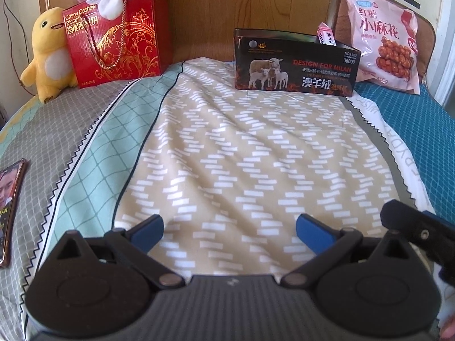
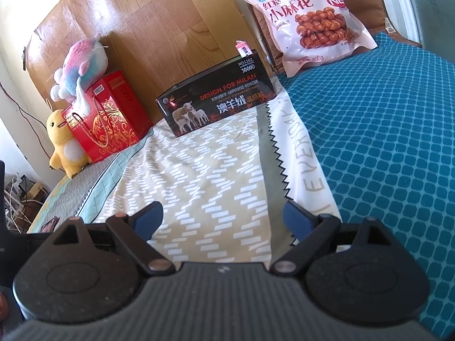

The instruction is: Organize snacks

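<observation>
Left wrist view shows your left gripper point(image 1: 229, 231) at the bottom of the frame, its blue fingers spread wide and holding nothing above the beige patterned bedsheet point(image 1: 241, 156). Your right gripper point(image 2: 223, 218) is spread and empty as well. Farther up, in the centre, stands the black sheep-print box point(image 1: 295, 65), with a small pink packet point(image 1: 325, 35) sticking out of its top. At upper right the pink fried-dough-twist bag point(image 1: 384, 37) leans upright; at upper left stands the red cashew biscuit box point(image 1: 113, 37).
</observation>
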### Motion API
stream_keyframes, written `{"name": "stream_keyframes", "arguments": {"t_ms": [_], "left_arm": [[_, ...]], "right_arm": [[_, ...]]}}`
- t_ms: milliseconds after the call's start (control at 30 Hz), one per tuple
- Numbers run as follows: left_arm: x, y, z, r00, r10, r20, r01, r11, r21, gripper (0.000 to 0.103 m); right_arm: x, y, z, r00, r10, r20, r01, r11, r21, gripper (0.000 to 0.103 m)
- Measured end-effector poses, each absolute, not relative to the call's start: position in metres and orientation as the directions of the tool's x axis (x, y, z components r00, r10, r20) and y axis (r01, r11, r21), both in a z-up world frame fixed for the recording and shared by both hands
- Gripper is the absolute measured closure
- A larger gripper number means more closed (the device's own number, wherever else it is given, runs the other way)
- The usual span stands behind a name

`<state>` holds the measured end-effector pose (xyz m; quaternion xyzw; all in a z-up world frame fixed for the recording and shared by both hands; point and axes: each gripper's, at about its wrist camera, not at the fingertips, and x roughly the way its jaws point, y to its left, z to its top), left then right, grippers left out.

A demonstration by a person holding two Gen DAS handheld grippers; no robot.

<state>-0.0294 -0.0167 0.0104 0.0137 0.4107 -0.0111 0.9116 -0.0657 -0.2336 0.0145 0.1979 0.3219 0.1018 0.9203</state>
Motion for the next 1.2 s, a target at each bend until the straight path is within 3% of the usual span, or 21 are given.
{"name": "stream_keyframes", "arguments": {"t_ms": [533,1200], "left_arm": [[-0.037,-0.022,0.021,0.734,0.086,-0.673,-0.001,0.992,0.125,0.000],[-0.035,-0.023,0.016,0.707,0.066,-0.704,0.026,0.992,0.120,0.000]], "right_arm": [[-0.067,-0.233,0.014,0.776,0.308,-0.551,-0.055,0.902,0.427,0.009],[-0.068,-0.233,0.015,0.783,0.298,-0.547,-0.048,0.904,0.424,0.009]]}}
